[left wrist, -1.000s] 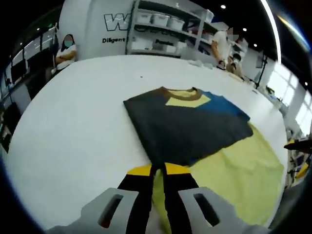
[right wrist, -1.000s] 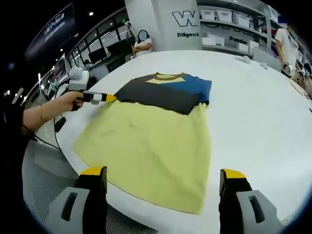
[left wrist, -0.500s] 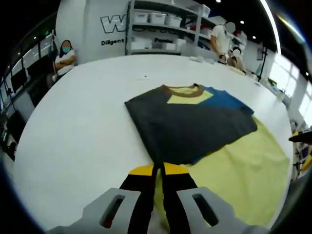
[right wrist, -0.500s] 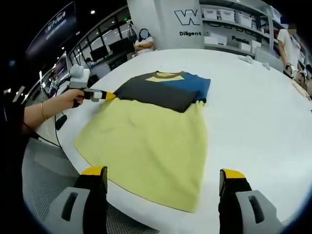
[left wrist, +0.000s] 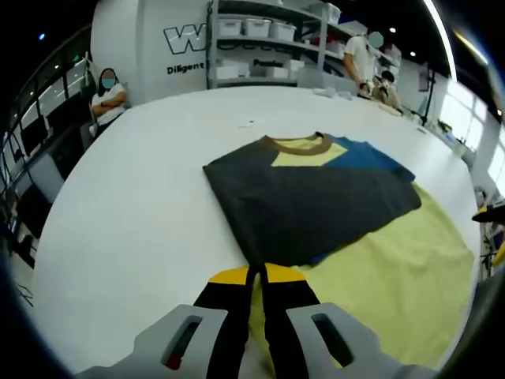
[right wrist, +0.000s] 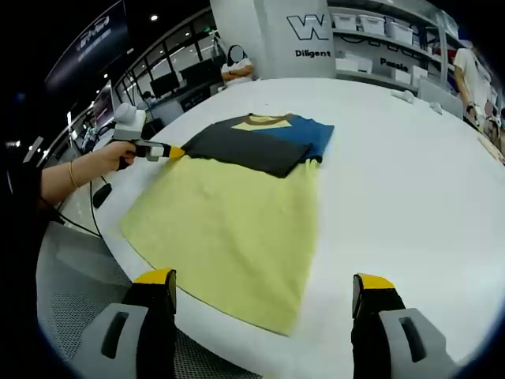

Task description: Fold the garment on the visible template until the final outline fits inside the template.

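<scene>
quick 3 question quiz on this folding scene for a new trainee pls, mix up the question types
1. True or false: the right gripper is shut on the yellow template.
2. Multiple choice: where does the folded t-shirt lie? A) wholly off the template B) at one end of the template, partly over it C) hanging off the white table
3. Fill in: the left gripper has its jaws closed at the t-shirt's ____.

Key
1. False: its jaws stand wide apart, above the template's near edge.
2. B
3. Corner, where the dark fabric meets the template.
</scene>
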Demonstrator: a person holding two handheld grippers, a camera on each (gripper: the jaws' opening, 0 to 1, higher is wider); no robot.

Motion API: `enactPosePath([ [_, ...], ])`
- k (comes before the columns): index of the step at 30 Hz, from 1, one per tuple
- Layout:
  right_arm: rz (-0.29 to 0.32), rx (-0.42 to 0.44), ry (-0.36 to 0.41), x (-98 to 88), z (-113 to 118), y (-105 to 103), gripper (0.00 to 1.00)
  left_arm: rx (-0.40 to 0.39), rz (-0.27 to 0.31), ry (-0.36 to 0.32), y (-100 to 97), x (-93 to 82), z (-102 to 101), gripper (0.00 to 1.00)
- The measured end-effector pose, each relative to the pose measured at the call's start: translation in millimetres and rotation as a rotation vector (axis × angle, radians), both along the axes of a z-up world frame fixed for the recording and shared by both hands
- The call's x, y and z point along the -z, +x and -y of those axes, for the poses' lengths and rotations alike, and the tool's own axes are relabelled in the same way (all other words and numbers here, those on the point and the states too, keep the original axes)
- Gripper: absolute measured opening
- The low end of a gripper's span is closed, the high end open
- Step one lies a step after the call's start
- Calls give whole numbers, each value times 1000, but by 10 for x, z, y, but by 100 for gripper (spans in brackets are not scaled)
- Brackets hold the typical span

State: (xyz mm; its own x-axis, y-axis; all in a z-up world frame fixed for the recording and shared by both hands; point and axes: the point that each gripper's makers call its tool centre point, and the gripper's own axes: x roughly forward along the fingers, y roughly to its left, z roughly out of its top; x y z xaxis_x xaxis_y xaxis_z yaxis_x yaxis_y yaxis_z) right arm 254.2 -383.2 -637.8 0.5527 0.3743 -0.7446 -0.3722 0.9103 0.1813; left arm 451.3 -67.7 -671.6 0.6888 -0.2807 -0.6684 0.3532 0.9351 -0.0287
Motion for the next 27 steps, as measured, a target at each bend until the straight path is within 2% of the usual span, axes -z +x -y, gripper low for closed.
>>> enactPosePath([
  [8,-3,2,7,13,-21,0,91,-14,12,-65,-23,-66,-11,5],
  [10,0,3,10,9,-32,8,91,-6,17,-70,-49,-135,19,14],
  [12,4,3,12,3,-38,16,92,0,23,-73,-74,-190,29,28],
  [14,10,2,16,-8,-52,26,94,8,34,-83,-124,-250,37,38],
  [16,16,1,17,-21,-56,33,94,32,62,-90,-175,-320,64,43],
  [17,19,-1,20,-29,-59,33,94,42,95,-86,-184,-377,70,44],
  [20,24,-3,26,-43,-69,32,97,42,130,-53,-213,-454,30,50],
  [23,30,-6,31,-53,-82,32,99,52,147,-70,-294,-542,38,65],
  [27,30,-10,37,-49,-99,22,99,95,158,-85,-403,-594,57,79],
])
